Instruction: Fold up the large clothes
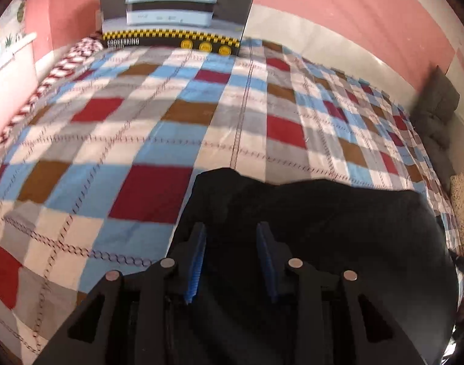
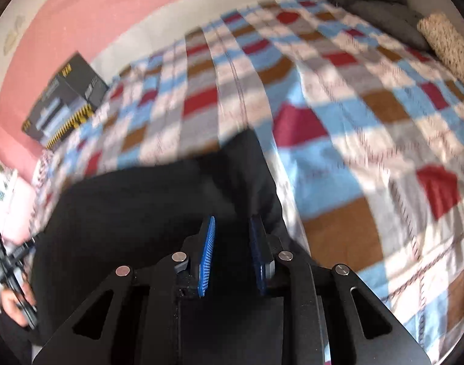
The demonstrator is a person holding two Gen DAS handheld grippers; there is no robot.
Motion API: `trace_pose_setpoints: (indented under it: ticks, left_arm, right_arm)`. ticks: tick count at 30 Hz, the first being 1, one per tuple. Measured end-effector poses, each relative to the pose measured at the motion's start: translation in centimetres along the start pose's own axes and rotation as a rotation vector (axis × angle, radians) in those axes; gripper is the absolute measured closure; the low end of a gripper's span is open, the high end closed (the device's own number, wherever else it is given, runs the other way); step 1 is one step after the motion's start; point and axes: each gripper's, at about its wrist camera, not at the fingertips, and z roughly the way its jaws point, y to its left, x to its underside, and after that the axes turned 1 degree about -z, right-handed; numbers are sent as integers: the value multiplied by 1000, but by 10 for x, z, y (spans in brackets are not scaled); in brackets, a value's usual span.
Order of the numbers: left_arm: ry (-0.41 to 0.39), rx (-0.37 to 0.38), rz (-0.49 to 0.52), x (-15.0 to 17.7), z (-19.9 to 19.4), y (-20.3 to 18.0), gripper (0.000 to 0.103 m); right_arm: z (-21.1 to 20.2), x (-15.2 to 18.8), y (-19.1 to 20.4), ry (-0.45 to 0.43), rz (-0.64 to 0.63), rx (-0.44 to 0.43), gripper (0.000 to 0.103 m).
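Matt black cloth garment (image 1: 323,213) lay on a checked woven bedspread (image 1: 140,121); ribbed blue pads (image 1: 198,261) lined the matt black left gripper (image 1: 232,258).

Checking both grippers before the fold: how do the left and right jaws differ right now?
The left gripper stands wider open than the right gripper. The left view is sharp, the right blurred. Both are open, holding nothing, with blue pads, above the black garment on the checked bedspread.
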Motion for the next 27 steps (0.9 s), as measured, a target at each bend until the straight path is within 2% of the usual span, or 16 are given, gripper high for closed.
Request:
trace_pose_setpoints:
  ticks: [4,6,9,11,13,17,19,22,27]
  left_arm:
    - [4,-30,5,-3,-1,-5,67]
    - [-9,-36,6,-2,-16,-7,67]
    - [-65,-4,20,12,-58,-6,66]
    - [-95,25,29,30,-86,-4,66]
    - [-104,38,46,56,-110,-3,66]
    - [-79,43,33,106,-138,3,66]
    - [-59,35,35,125,-141,4,64]
    - [-10,10,43,145,-128,7,63]
    - [-15,-30,76,148,-127,-2,62]
  right_arm:
    - [4,3,-1,-11,-10,34,80]
    - [-8,2,3,-15,-26,57,79]
    - [-45,12,15,-68,-85,46,79]
    - [-67,28,22,-96,-119,41,78]
    - [-88,55,30,-107,-158,35,73]
    - [-104,103,39,-89,-176,56,71]
    - [-107,128,41,-84,-167,79,69]
    - [-92,147,37,-49,-152,101,64]
    - [-93,148,36,-58,-157,118,60]
